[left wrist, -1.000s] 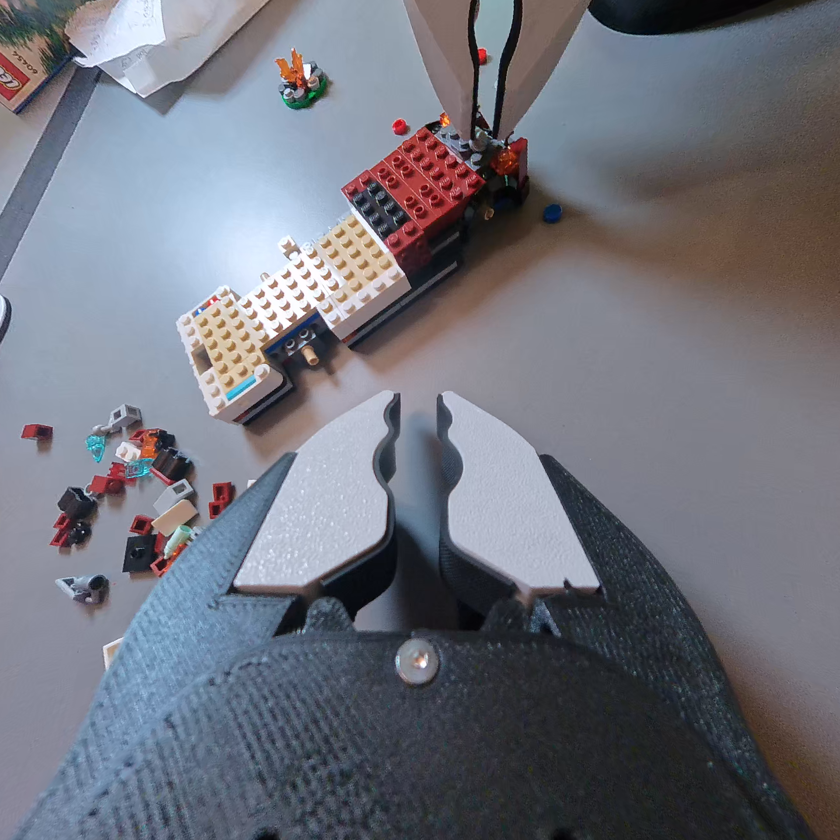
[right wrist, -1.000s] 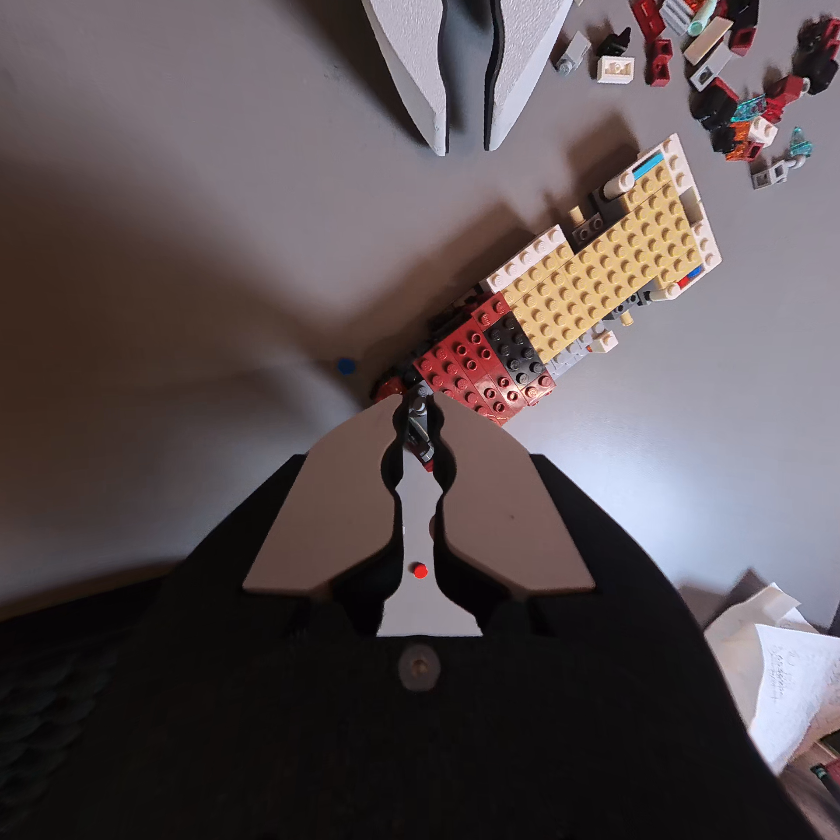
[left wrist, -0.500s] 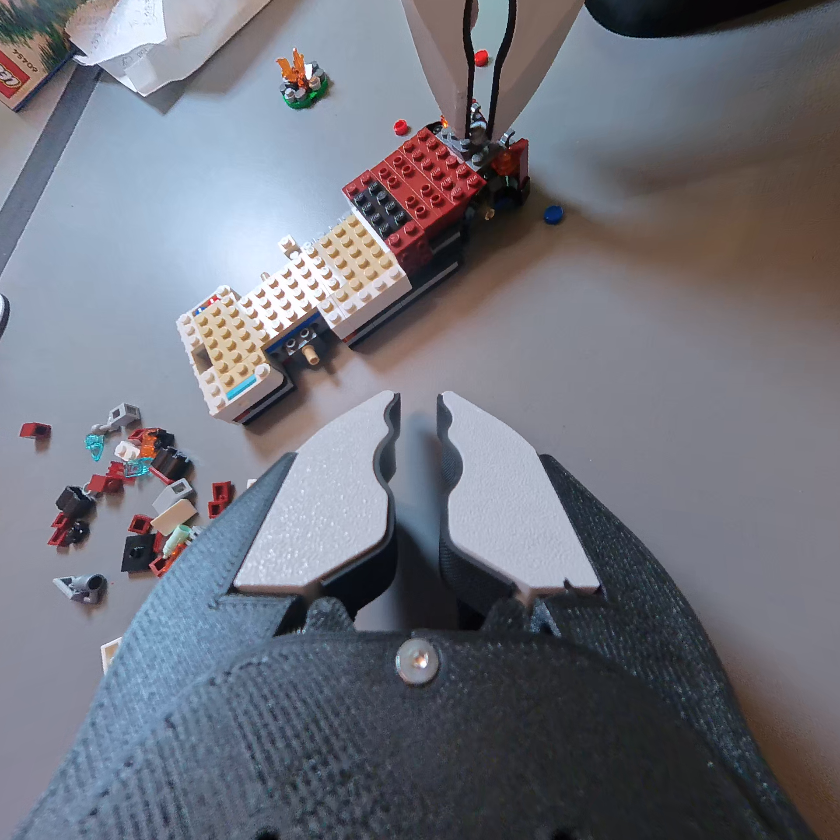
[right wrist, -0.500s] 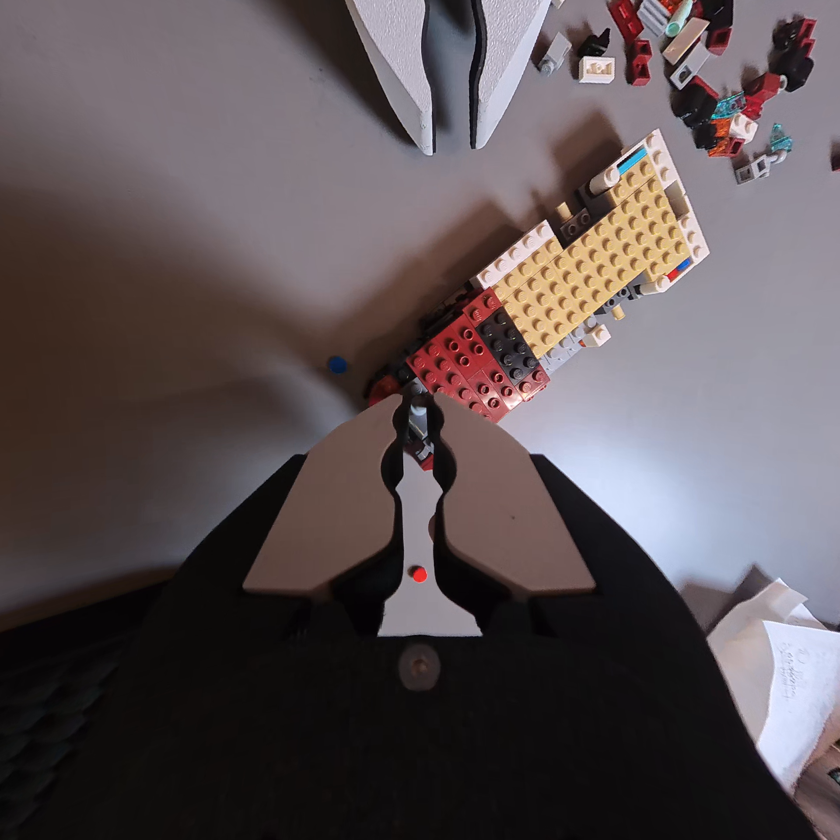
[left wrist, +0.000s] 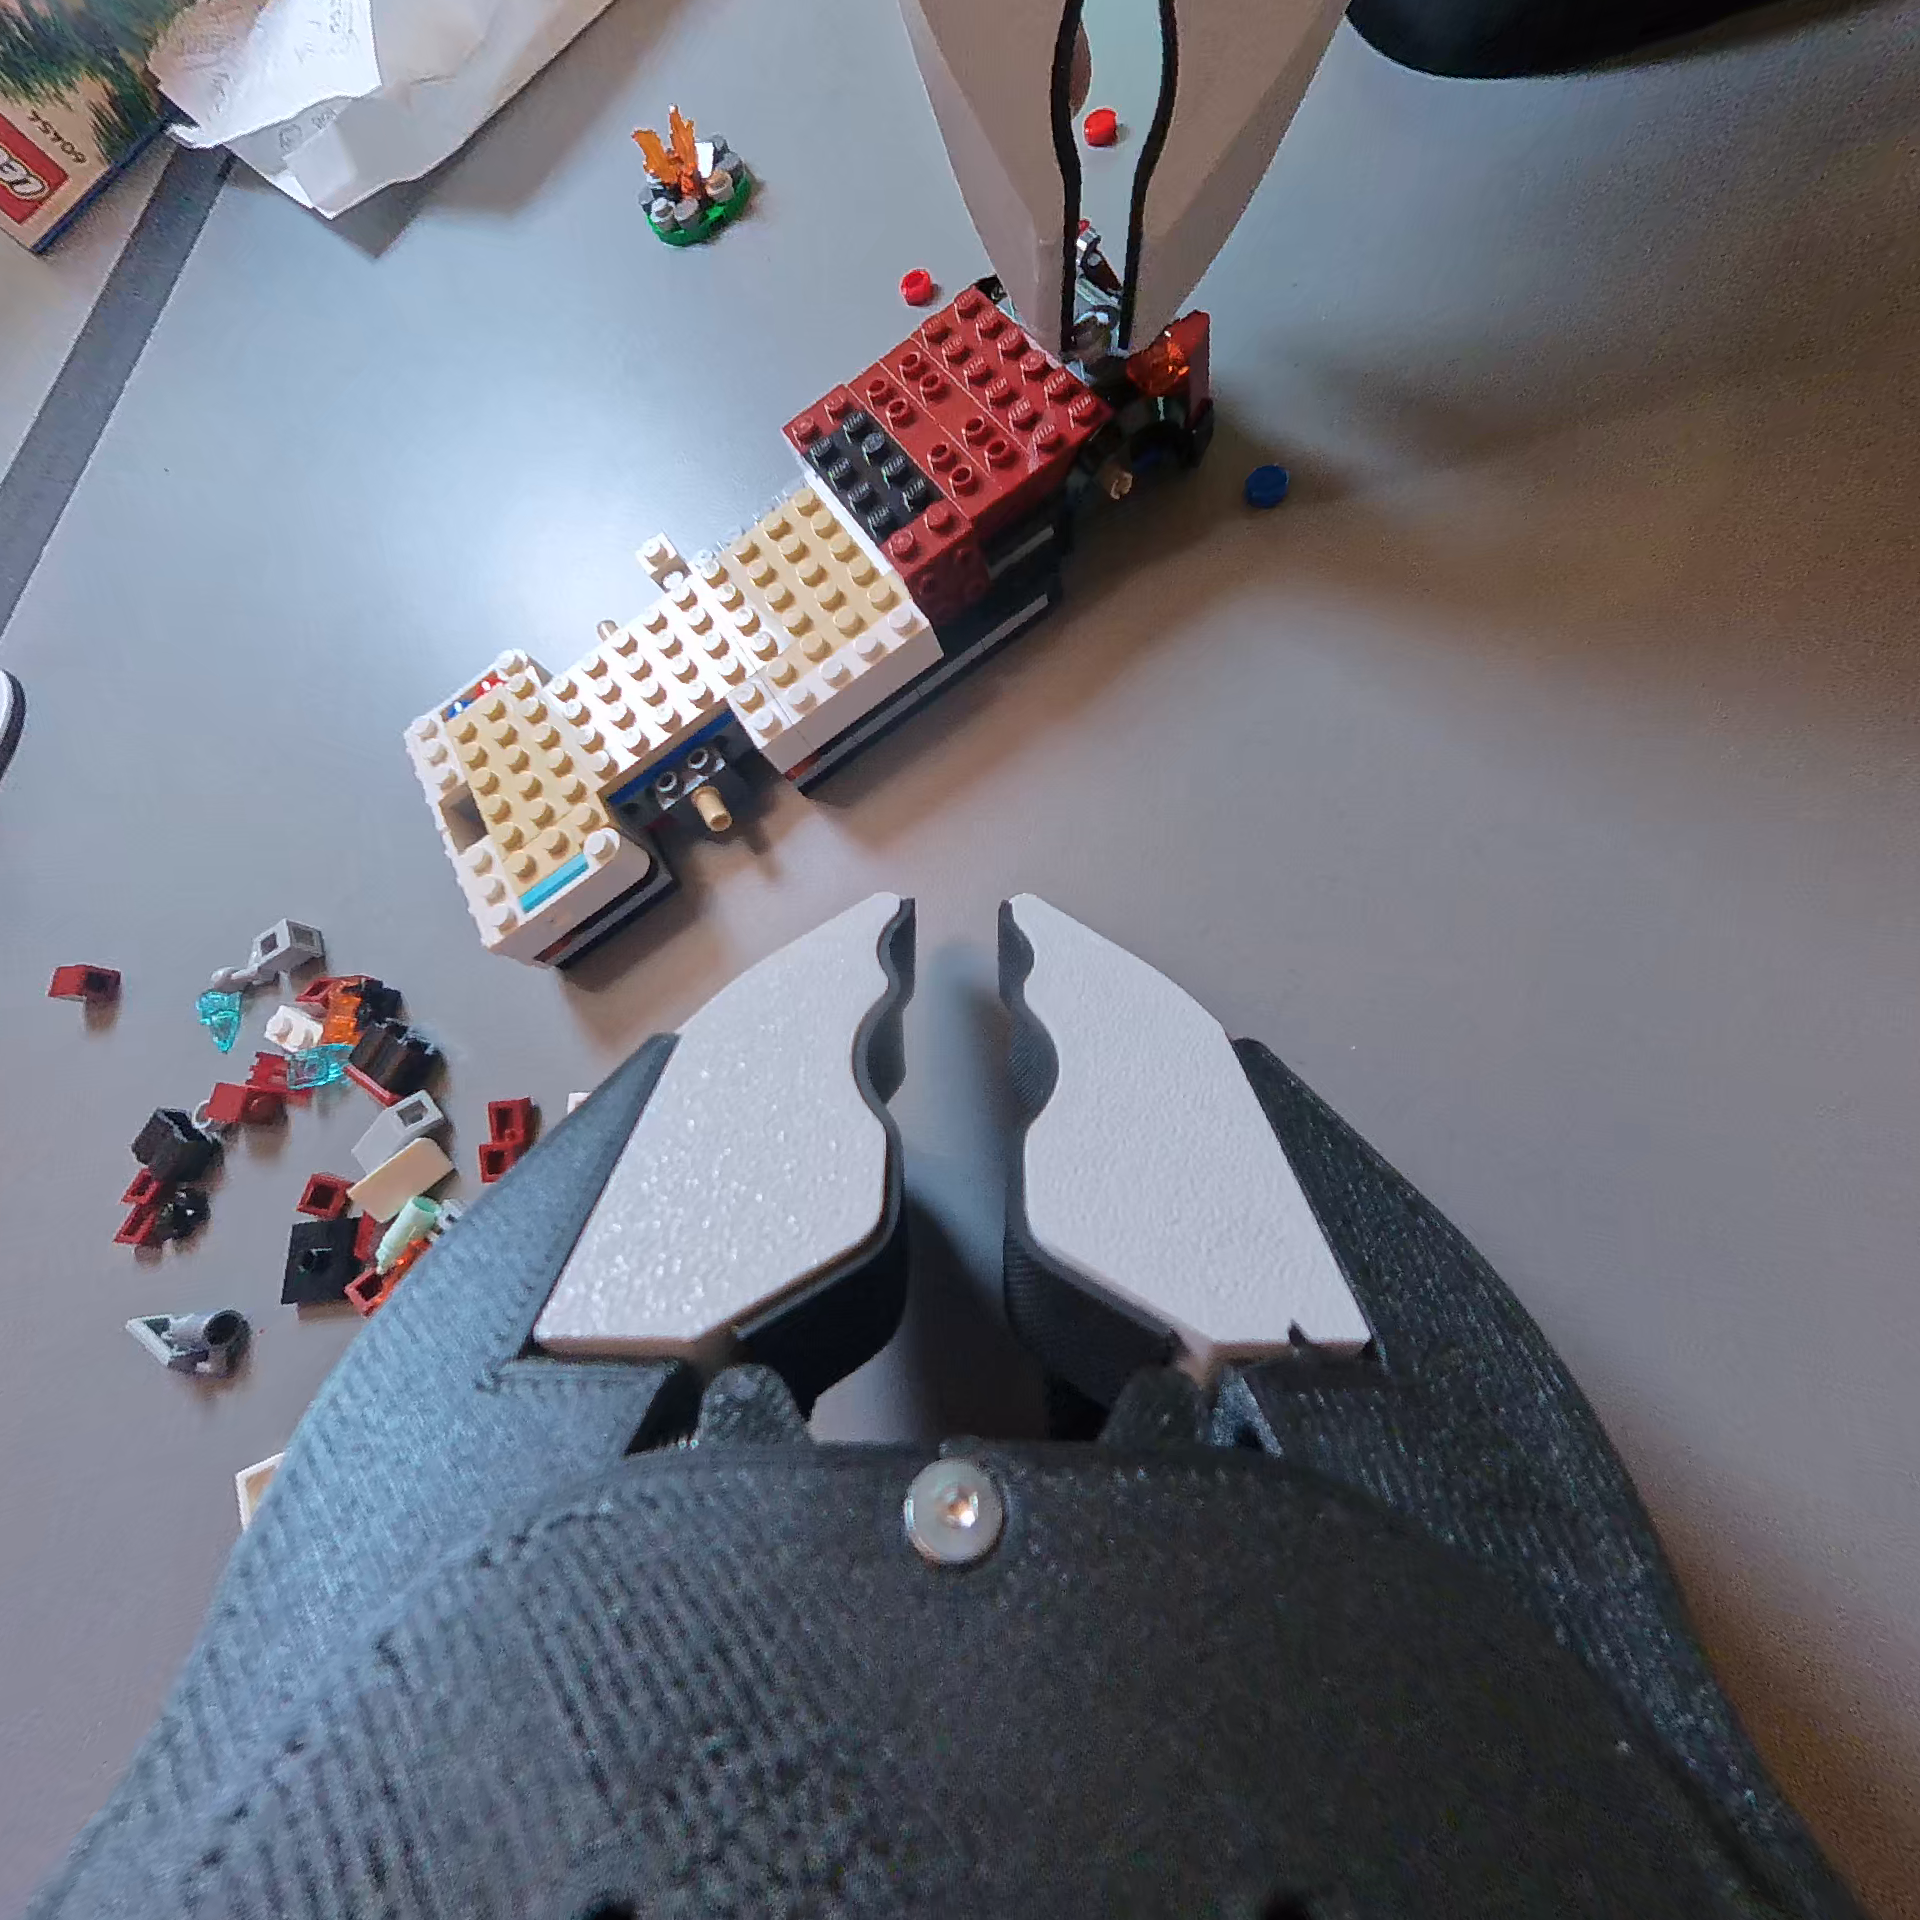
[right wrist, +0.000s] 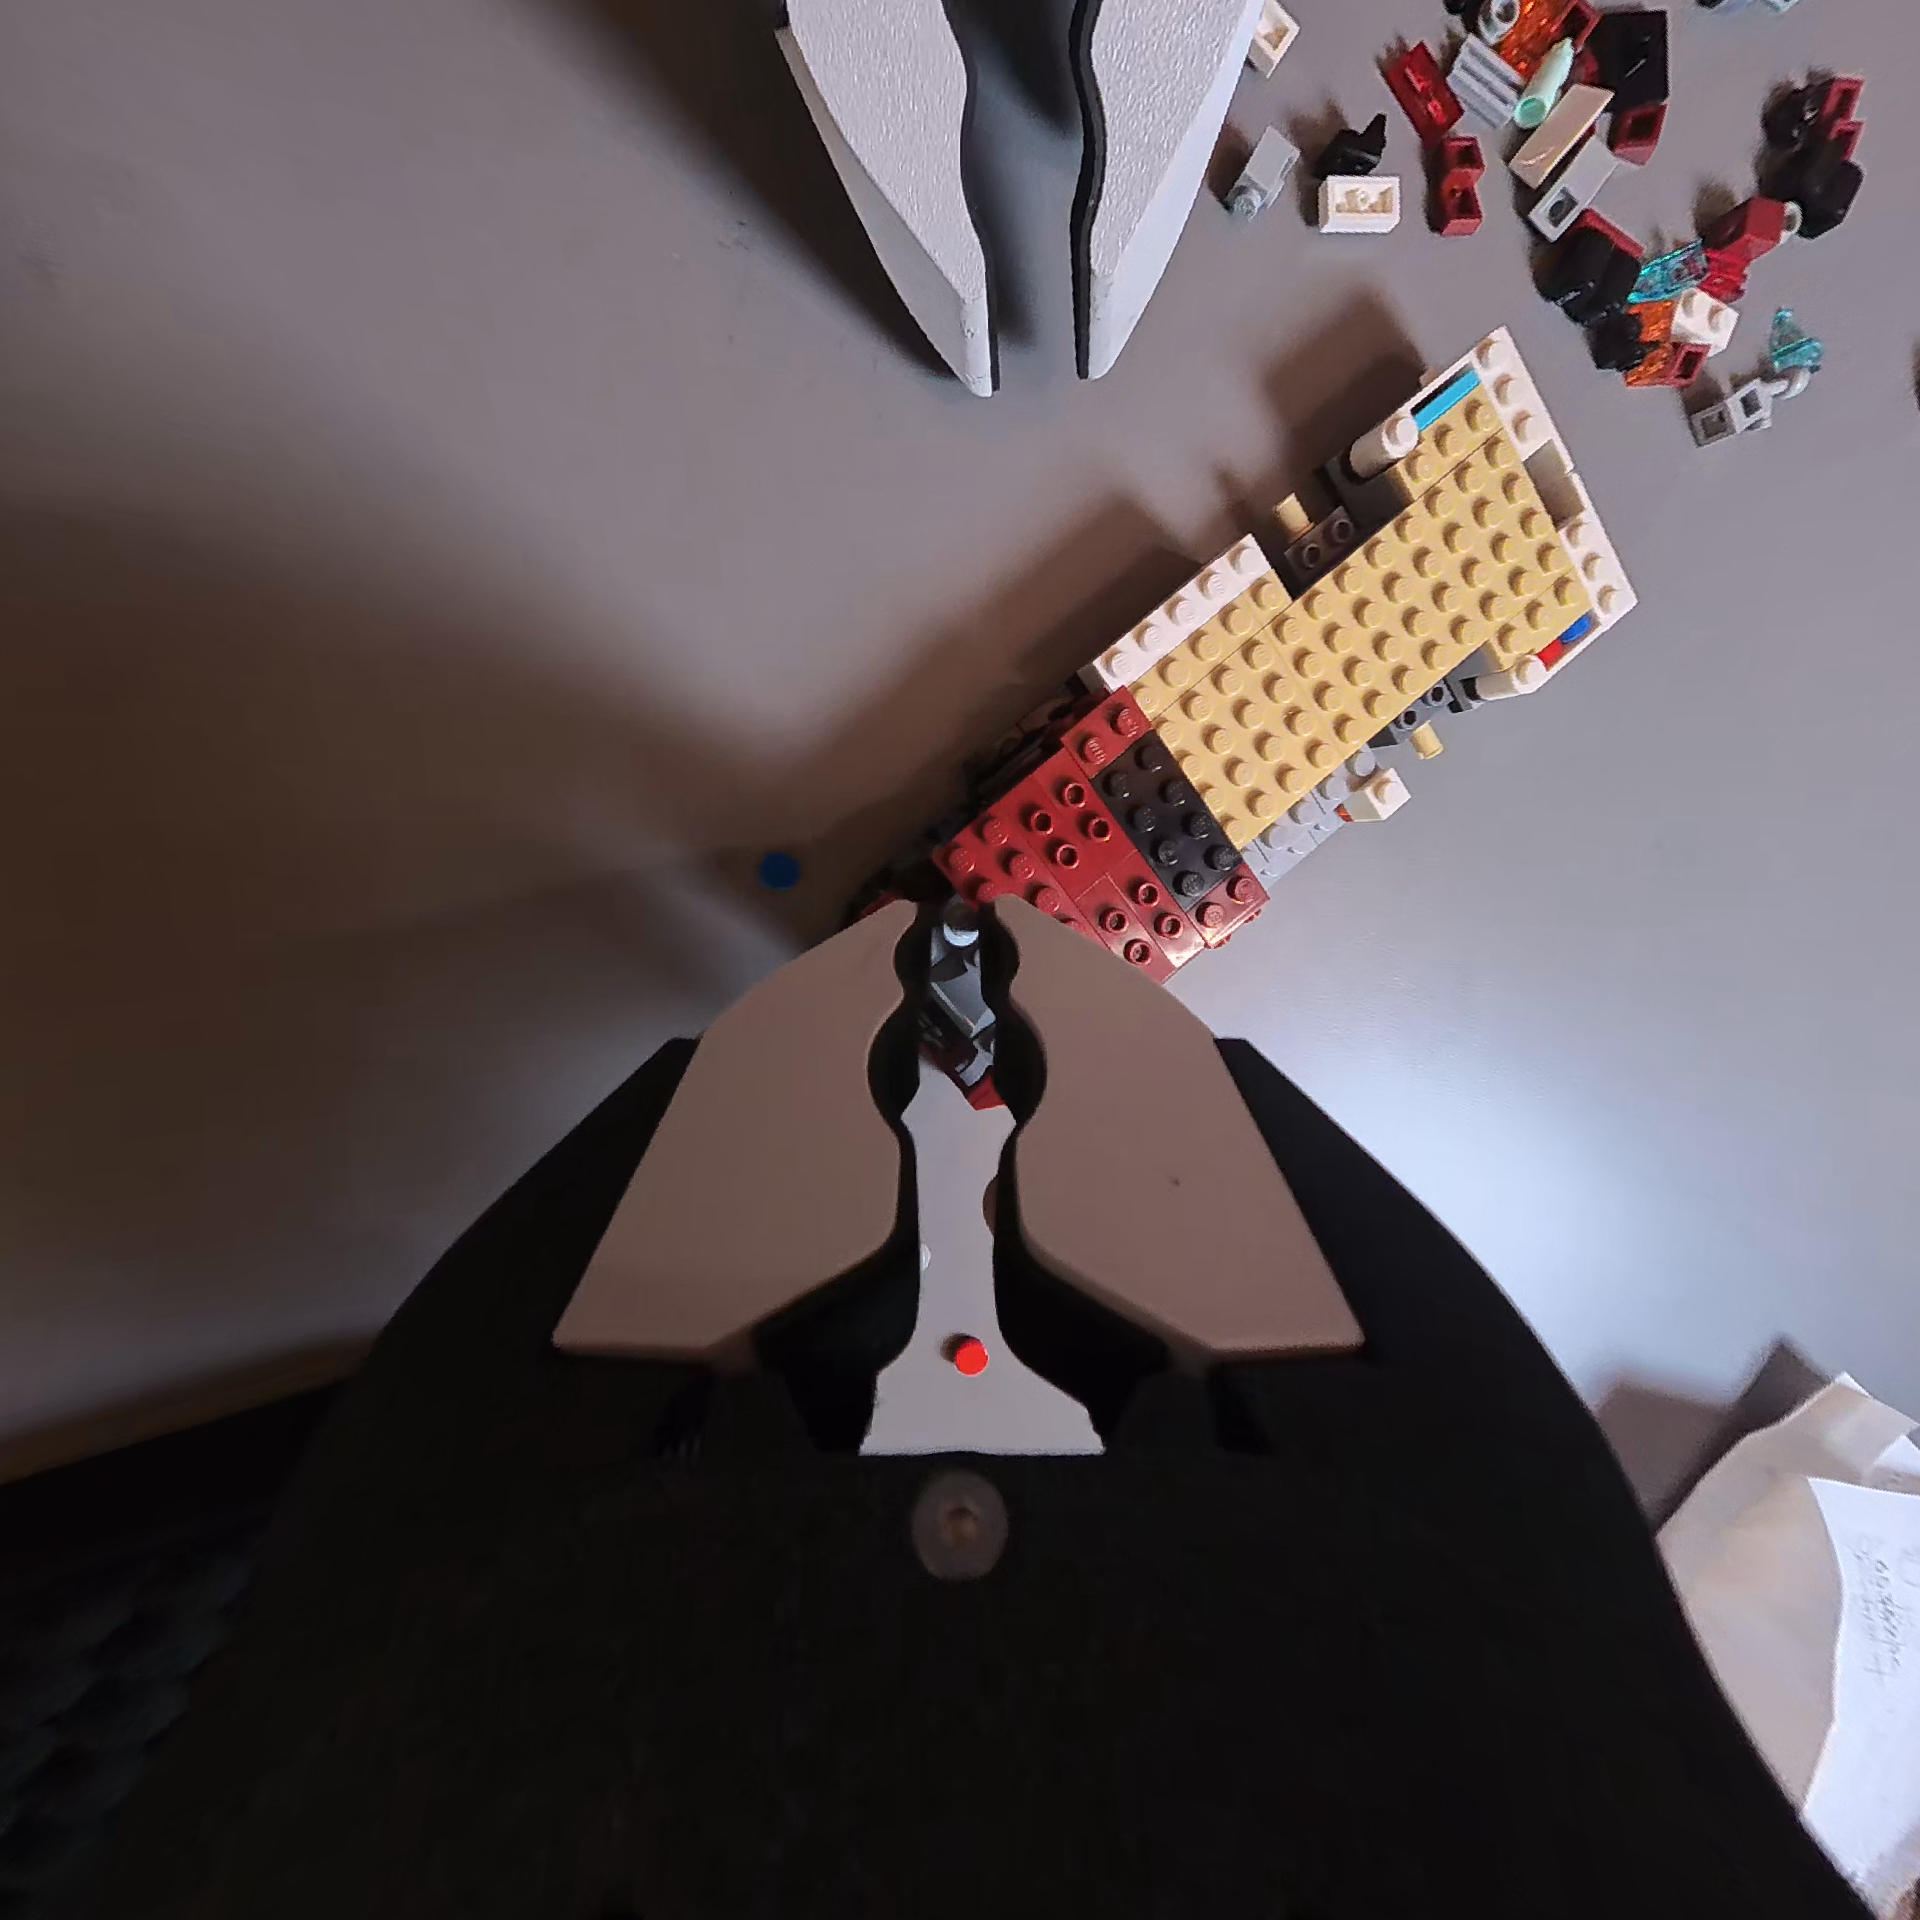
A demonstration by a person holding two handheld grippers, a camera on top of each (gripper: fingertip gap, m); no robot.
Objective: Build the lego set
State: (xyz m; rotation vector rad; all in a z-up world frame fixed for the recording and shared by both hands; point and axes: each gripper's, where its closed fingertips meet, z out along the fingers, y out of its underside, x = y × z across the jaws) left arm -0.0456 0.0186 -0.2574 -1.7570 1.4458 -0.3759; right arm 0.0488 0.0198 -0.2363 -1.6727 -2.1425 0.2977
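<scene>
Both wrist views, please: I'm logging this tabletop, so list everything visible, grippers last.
Brick model: one, dark red, black, tan and white, table centre.
Small grey piece: one, at the model's dark red end.
Loose bricks: many, mixed colours, beside the model's white end.
Campfire build: one, orange on green.
Round studs: two red, one blue.
Paper: white, crumpled.
Box: one, table corner.
Table: grey.
Left gripper: open, empty.
Right gripper: closed on the small grey piece.
</scene>
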